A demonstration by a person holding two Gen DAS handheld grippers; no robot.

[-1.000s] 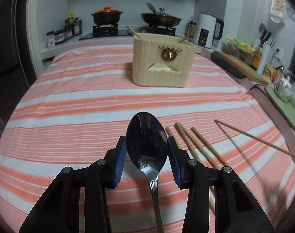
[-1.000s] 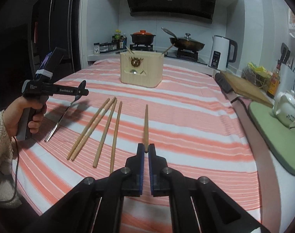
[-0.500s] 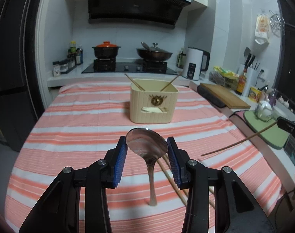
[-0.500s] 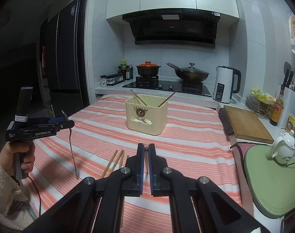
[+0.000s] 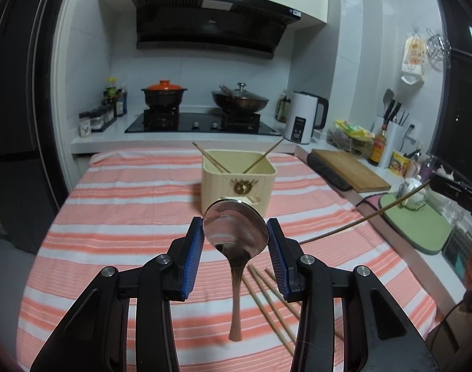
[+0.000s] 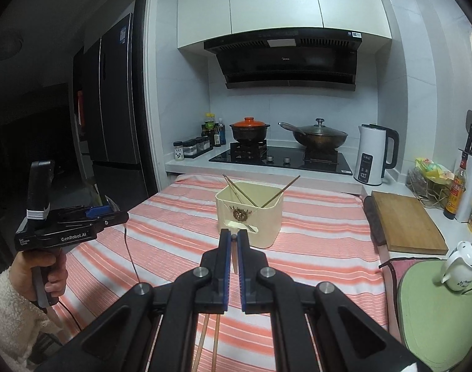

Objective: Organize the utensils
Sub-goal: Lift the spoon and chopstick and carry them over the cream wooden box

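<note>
Spoon hanging bowl-up between the left gripper pads, clamped by its bowl, handle dangling above the striped tablecloth. Right gripper pinching one chopstick tight. Both are hovering short of the cream holder, apparently carrying. Next: reaching over its rim, tipping each utensil in. Loose chopsticks are lying below.

Your left wrist camera looks forward and slightly down along its fingers, from the near edge of the striped table toward the far stove. Your right wrist camera faces the same way from further right (it catches your left gripper at its left edge). Both views share the beige holder mid-table, the stove and the kettle.
</note>
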